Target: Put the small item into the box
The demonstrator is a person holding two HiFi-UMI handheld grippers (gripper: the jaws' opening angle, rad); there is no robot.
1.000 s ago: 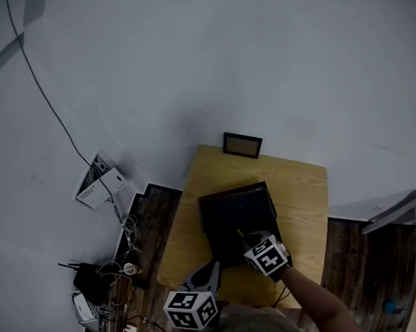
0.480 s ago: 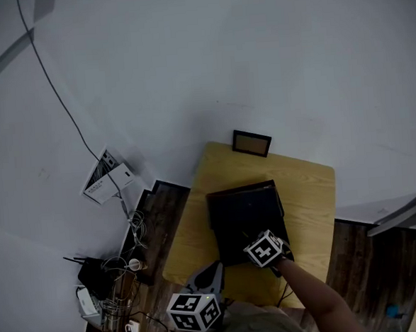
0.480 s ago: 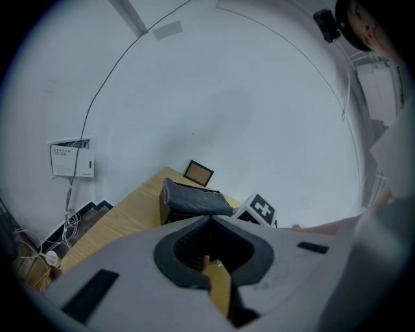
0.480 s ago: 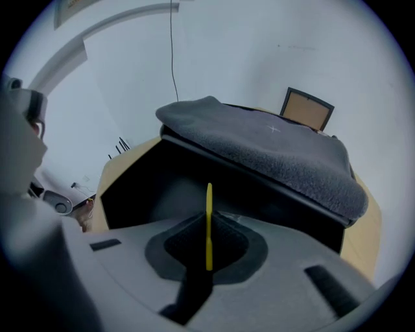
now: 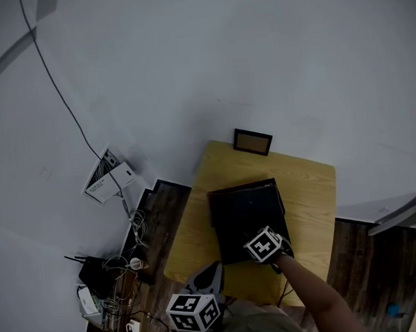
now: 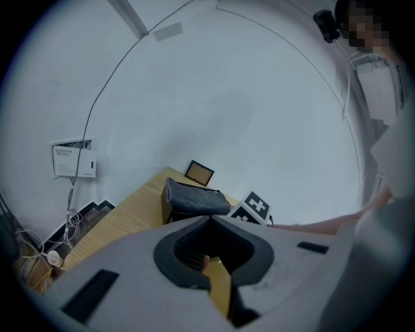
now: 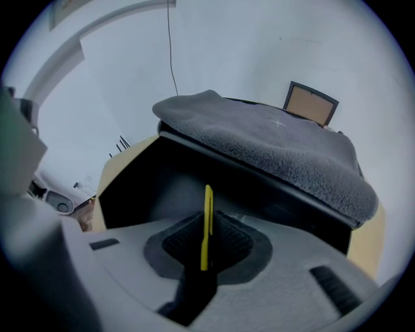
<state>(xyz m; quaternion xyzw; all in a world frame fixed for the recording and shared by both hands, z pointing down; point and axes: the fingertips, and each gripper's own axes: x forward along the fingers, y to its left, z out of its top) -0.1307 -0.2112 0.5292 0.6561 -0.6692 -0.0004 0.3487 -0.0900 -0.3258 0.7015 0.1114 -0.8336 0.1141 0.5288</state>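
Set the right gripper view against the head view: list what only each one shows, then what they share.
Right gripper view only: the thin yellow strip standing upright between the right gripper's jaws, which are opening. Head view only: the left gripper, the floor cables and the white wall device. Both: the black box, the small frame, the wooden table and the right gripper.

The head camera looks down from high. Close cameras ride behind left tool [image 6: 209, 220] and right tool [image 7: 206, 217]; all see the box [image 5: 246, 209].
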